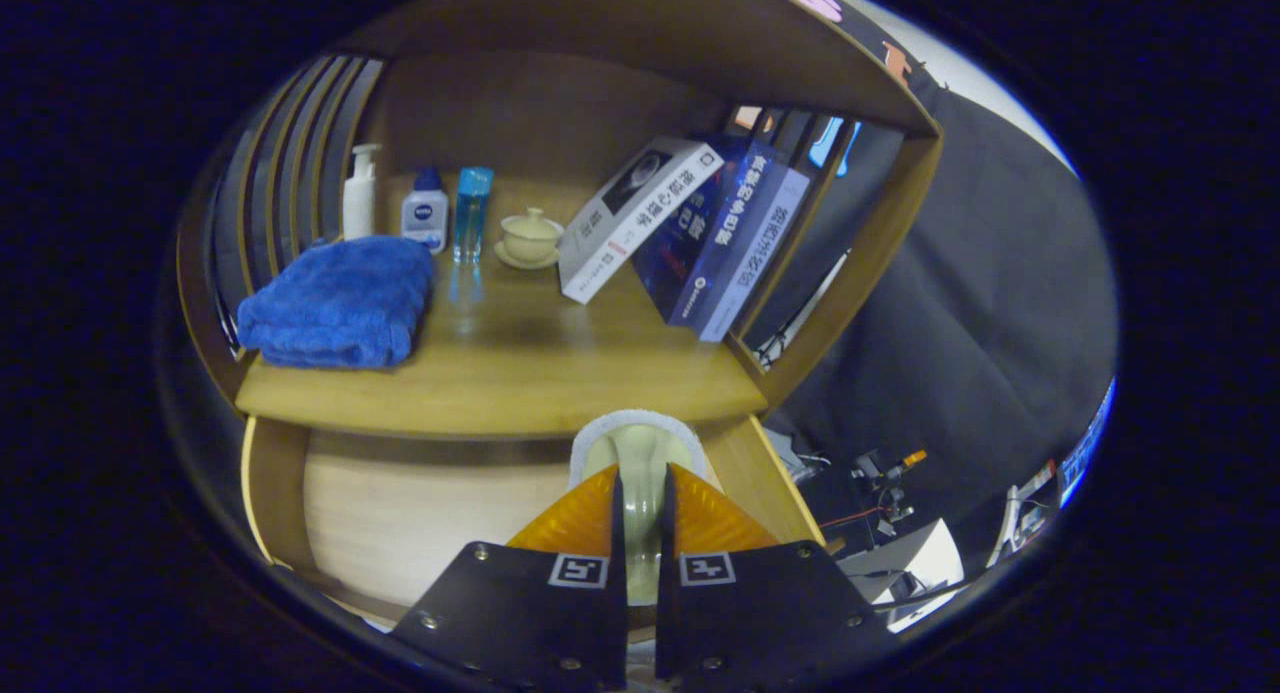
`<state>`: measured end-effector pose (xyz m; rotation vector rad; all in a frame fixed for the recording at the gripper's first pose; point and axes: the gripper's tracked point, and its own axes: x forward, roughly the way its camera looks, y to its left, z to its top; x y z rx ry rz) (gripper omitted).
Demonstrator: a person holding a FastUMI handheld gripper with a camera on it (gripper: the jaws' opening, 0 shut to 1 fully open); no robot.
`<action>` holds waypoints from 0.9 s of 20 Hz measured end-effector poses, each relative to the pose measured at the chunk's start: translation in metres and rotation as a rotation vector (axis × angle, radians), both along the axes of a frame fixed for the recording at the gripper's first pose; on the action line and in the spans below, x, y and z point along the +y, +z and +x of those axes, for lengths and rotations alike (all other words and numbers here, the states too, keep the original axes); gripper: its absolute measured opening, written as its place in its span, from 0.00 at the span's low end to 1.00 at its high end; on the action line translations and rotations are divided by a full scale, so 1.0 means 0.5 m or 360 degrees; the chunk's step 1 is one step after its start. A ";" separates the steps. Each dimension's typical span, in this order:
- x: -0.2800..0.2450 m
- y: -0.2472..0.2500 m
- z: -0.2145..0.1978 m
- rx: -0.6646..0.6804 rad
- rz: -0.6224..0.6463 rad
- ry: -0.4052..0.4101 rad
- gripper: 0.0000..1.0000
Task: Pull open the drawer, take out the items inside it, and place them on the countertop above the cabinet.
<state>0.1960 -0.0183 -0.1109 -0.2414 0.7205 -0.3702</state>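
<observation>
The gripper (640, 493) is clamped on a pale cup (640, 453), its orange fingers (575, 518) pressing it from both sides. The cup hangs at the front edge of the tabletop (520, 373), with the open drawer (420, 523) below. The bare wood straight ahead, between the blue towel (340, 298) and the leaning books (690, 233), looks like the landing spot.

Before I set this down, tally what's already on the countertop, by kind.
Towels: 1, the blue towel
Bottles: 3, pump bottle, white bottle, blue bottle
Lidded cups: 1
Books: 3
Total: 8
The gripper grips a pale item.
</observation>
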 end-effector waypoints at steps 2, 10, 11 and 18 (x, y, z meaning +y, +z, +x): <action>0.005 0.015 0.043 -0.0053 0.0026 0.0009 0.12; 0.034 -0.066 0.202 -0.0006 0.0148 0.0084 0.12; 0.036 -0.077 0.208 0.0021 0.0142 0.0087 0.12; 0.025 -0.094 0.282 -0.0036 0.0285 0.0090 0.12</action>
